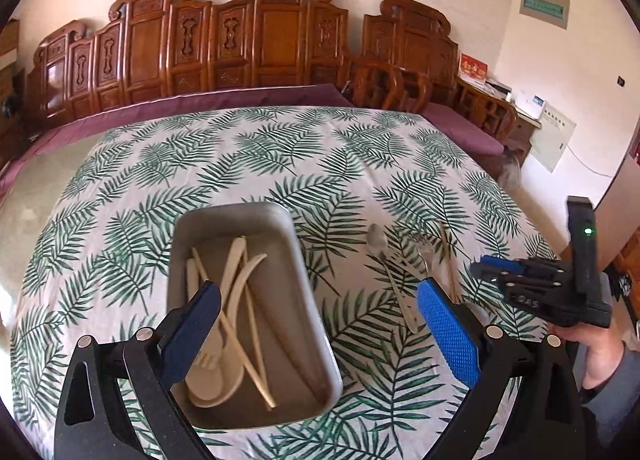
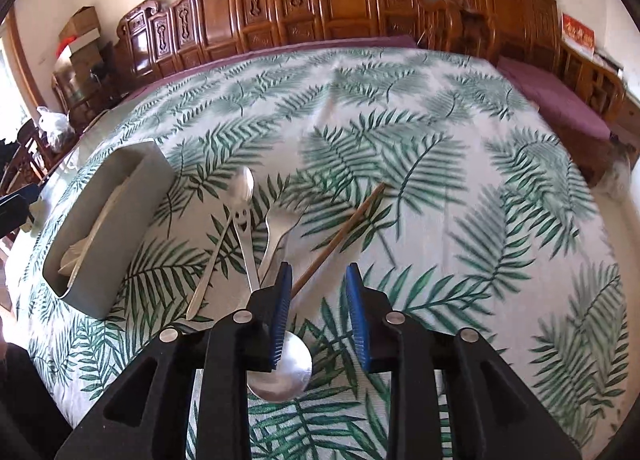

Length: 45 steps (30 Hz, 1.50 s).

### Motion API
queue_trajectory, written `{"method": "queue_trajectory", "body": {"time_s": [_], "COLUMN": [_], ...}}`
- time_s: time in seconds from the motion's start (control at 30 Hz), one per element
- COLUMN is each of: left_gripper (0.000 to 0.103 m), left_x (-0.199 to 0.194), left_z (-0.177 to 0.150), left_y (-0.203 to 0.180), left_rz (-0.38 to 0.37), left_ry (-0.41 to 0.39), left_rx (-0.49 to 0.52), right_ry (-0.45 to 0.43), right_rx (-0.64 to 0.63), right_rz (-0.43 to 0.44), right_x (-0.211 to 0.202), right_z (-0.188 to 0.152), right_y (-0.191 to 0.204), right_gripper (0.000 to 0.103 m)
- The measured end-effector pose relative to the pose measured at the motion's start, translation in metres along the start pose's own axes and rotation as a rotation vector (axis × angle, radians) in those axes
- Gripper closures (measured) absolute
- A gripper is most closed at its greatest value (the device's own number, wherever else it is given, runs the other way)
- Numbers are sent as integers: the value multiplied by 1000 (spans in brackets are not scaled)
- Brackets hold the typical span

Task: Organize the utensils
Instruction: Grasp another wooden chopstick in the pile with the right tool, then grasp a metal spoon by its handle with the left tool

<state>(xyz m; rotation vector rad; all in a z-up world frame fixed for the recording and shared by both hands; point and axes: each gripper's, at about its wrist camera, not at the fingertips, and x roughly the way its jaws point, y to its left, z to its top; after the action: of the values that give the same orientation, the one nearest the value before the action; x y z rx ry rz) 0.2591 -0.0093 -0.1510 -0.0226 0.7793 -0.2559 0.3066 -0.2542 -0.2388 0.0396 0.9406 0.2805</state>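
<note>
A grey metal tray (image 1: 276, 216) on the leaf-print cloth holds several cream plastic utensils (image 1: 236, 300). My left gripper (image 1: 320, 324) is open above the tray's near end. Right of the tray lie a metal spoon (image 1: 377, 239), a fork and a wooden chopstick (image 1: 448, 260). In the right wrist view the tray (image 2: 100, 244) is at the left; the spoon (image 2: 245, 196), a metal fork (image 2: 276, 228), a cream utensil (image 2: 208, 268) and the chopstick (image 2: 340, 236) lie ahead. My right gripper (image 2: 320, 308) is open over a large metal spoon (image 2: 286, 368).
The table (image 2: 460, 140) is covered by a white cloth with green leaves. Carved wooden chairs (image 1: 256, 36) line the far side, with a purple cushion (image 2: 552, 100). The right gripper's body (image 1: 560, 284) shows at the right of the left wrist view.
</note>
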Motion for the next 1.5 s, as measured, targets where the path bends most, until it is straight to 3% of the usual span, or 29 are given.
{"method": "queue_trajectory", "body": {"time_s": [0.23,0.6,0.7,0.9,1.33,1.5], "left_gripper": [8,8,8,8,8,8], "left_x": [6,6,6,6,15,27], "left_z": [-4,-6,-8,-11,-18,-20], "left_y": [-10,-18,-19,-25,-56,-73], "left_rz": [5,3,3,5,24,0], "left_ry": [16,20,21,26,53,76], "left_rx": [22,42,50,66,113,156], "right_ry": [84,115,115,99,-10,-8], "right_rx": [-14,-9,-26,14,-3,2], "right_rz": [-56,-127,-163,-146,-80,-84], "right_x": [26,30,31,26,-22,-26], "right_z": [-3,-3,-2,0,8,4], "right_y": [19,24,26,13,-18,-36], "right_gripper": [73,76,86,96,97,97]}}
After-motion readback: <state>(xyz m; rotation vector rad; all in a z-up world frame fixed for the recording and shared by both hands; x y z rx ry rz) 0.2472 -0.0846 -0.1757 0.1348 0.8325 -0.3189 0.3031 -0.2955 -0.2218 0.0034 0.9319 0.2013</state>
